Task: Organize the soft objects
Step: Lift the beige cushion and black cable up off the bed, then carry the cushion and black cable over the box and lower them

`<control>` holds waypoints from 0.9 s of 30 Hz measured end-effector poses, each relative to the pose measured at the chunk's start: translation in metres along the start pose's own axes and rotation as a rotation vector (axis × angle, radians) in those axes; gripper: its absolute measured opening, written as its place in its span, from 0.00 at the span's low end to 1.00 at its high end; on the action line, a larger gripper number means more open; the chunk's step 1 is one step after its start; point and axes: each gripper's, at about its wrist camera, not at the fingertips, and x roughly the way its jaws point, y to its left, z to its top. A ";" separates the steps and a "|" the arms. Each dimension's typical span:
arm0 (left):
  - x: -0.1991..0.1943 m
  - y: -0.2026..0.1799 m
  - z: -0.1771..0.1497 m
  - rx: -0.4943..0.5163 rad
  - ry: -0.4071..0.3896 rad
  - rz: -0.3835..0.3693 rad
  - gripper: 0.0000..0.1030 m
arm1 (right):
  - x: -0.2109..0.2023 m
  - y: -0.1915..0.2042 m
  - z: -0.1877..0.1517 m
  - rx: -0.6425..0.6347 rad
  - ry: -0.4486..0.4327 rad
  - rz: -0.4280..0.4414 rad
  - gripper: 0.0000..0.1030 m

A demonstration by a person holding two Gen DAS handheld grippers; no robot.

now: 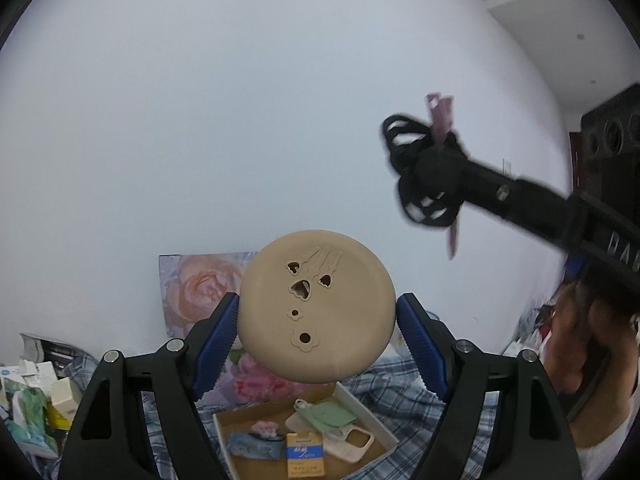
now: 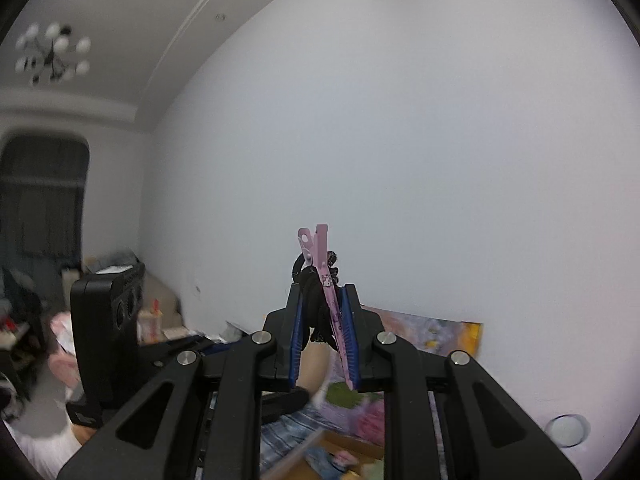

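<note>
My left gripper [image 1: 317, 312] is shut on a round beige lid-like disc [image 1: 316, 306] with heart and flower cut-outs, held up in front of the white wall. My right gripper [image 2: 322, 312] is shut on a pink hair clip [image 2: 326, 280] with a black bow of loops [image 2: 314, 300]. The right gripper also shows in the left wrist view [image 1: 434, 160], raised at the right, with the black bow [image 1: 408, 148] around its tip. Below lies a cardboard box [image 1: 236, 420] holding a green pouch [image 1: 328, 414], a phone case [image 1: 352, 444], a blue denim piece [image 1: 252, 446] and a blue-and-orange packet [image 1: 305, 456].
A plaid blanket [image 1: 404, 396] covers the bed under the box. A floral canvas [image 1: 196, 288] leans on the wall. Packets and boxes [image 1: 36, 400] are piled at the left. A black speaker [image 2: 108, 320] stands at the left of the right wrist view.
</note>
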 end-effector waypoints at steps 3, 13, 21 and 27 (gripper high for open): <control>0.005 0.002 0.003 -0.007 -0.008 -0.001 0.78 | 0.012 0.004 -0.013 -0.013 0.013 -0.004 0.17; 0.041 0.016 -0.021 -0.010 0.040 0.078 0.78 | 0.027 -0.006 -0.045 0.005 0.045 -0.030 0.17; 0.075 0.039 -0.046 -0.043 0.126 0.133 0.78 | 0.052 -0.036 -0.079 0.071 0.127 -0.054 0.17; 0.097 0.051 -0.062 -0.064 0.186 0.145 0.78 | 0.070 -0.054 -0.099 0.146 0.181 -0.024 0.17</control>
